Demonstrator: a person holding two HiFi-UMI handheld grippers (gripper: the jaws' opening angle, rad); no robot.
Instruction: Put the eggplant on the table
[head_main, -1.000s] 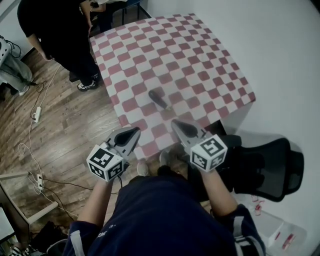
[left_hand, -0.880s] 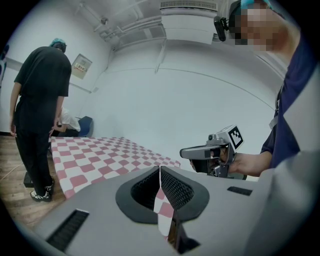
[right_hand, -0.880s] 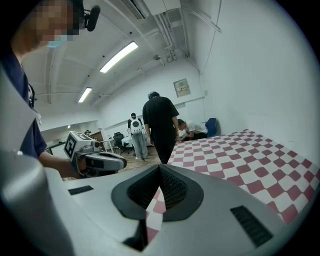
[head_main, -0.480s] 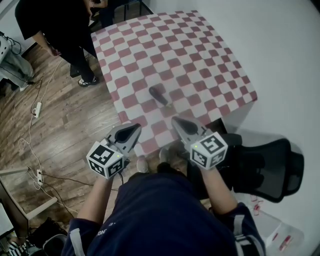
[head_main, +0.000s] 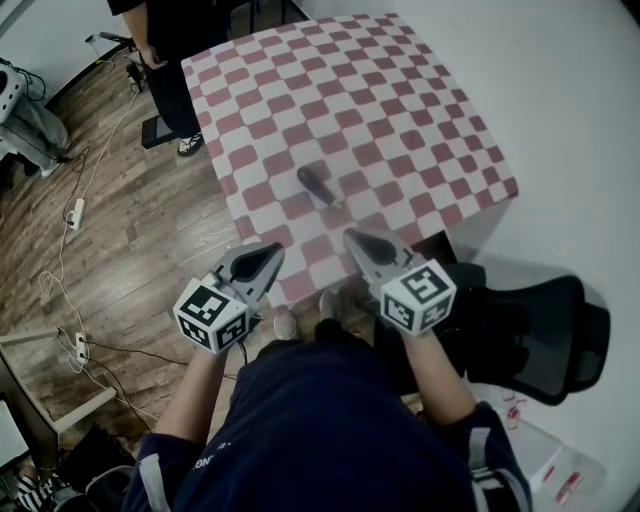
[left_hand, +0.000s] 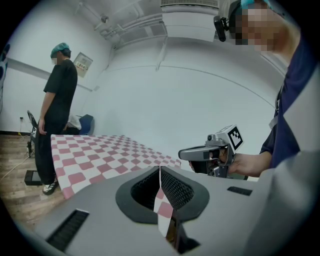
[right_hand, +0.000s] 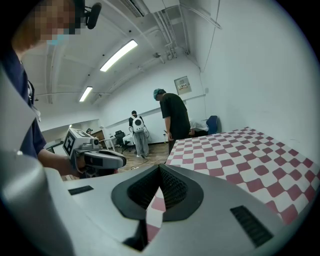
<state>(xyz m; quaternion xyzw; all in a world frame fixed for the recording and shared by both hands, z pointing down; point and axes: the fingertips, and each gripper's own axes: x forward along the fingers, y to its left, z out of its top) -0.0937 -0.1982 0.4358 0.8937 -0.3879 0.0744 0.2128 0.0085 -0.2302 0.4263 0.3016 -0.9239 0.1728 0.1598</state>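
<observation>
A dark eggplant lies on the red-and-white checked table, near its front edge. My left gripper hovers at the table's front left corner, jaws closed tip to tip with nothing in them. My right gripper hangs just short of the front edge, a little below the eggplant in the head view, also shut and empty. Each gripper appears in the other's view: the right gripper and the left gripper. The eggplant does not show in either gripper view.
A person in black stands at the table's far left corner, also the person. A black office chair is at my right. Cables and a power strip lie on the wooden floor at left. A white wall runs along the table's right.
Both grippers stay where they were, shut. The bystander at the table's far left has moved farther up and out of the head view, which has shifted slightly.
</observation>
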